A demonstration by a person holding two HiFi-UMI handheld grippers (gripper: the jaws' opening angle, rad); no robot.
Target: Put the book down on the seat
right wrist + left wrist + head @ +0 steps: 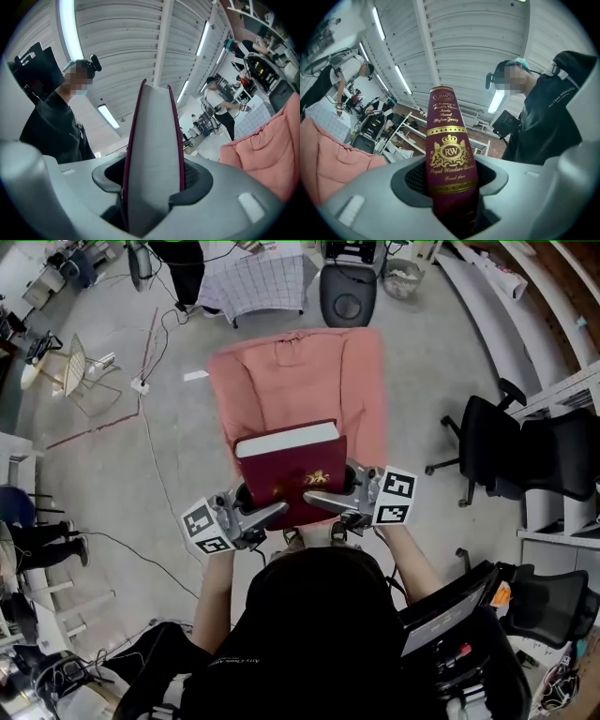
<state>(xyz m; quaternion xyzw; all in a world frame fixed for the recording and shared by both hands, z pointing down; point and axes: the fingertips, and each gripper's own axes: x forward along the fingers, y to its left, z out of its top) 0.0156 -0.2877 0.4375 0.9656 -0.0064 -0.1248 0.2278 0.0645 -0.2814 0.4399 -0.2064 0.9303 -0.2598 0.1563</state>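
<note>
A dark red book (291,470) with gold print and white page edges hangs flat over the pink seat (281,371), held from its near side by both grippers. My left gripper (267,512) is shut on the book's spine (450,154), which stands up between the jaws with its gold crest showing. My right gripper (323,501) grips the page-edge side: the white pages (154,164) fill the gap between its pads. The pink seat shows at the left edge of the left gripper view (328,159) and at the right edge of the right gripper view (272,150).
Black office chairs (506,451) stand to the right, and another black chair (347,294) stands behind the seat. A checked cloth (253,282) lies at the back. Cables (150,442) run over the grey floor on the left, near a wire chair (80,371).
</note>
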